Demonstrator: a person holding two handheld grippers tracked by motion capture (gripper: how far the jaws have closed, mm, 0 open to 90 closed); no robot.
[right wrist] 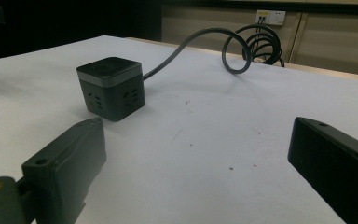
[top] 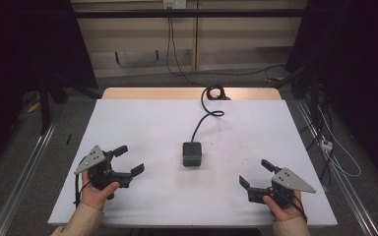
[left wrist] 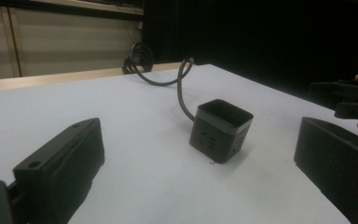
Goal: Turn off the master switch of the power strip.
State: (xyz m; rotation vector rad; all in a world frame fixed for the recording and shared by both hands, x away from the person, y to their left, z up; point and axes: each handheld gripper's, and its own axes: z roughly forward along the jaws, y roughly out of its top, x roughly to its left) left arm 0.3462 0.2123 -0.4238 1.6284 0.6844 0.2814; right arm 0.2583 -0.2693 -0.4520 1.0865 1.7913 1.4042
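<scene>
Cube power strip (top: 192, 154) sits at frame centre on white table (top: 142, 118); left gripper (top: 128, 160) lower left, right gripper (top: 256, 173) lower right, jaws spread, empty.

Only the socket cube (top: 192, 154) interrupts the bare tabletop (top: 142, 123).

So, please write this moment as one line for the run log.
left gripper: open, empty | right gripper: open, empty | socket cube: mid-table, untouched | cable: runs to far edge

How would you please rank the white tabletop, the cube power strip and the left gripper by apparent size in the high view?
1. White tabletop, largest by far.
2. Left gripper, open.
3. Cube power strip, smallest, though farther from the camera.
</scene>
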